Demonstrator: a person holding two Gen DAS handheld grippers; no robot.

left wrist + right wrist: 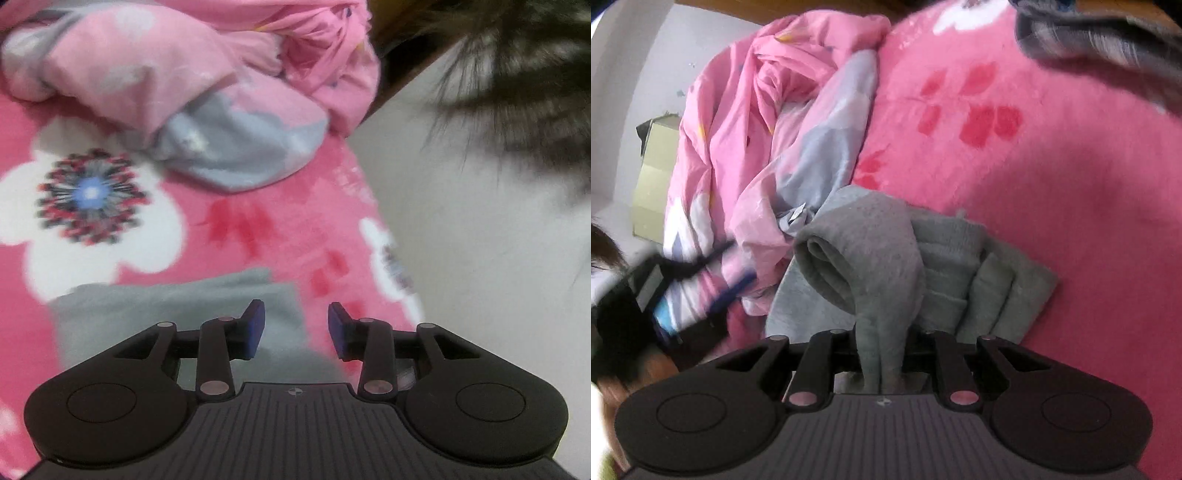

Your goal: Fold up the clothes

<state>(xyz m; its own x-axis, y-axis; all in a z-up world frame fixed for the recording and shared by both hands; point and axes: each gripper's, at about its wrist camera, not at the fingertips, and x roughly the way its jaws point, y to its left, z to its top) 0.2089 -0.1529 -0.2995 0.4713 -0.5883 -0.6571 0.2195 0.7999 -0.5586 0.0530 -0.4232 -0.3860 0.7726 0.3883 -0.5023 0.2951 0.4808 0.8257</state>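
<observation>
A grey garment lies partly folded on the pink floral blanket. My right gripper is shut on a bunched fold of the grey garment and lifts it above the rest of the cloth; its pads are hidden by the fabric. In the left wrist view the grey garment lies flat under my left gripper, which is open and empty just above its right edge, blue pads apart.
A crumpled pink and pale blue quilt is heaped at the far side of the blanket, also in the right wrist view. A white wall borders the bed on the right. A cardboard box stands beyond the quilt.
</observation>
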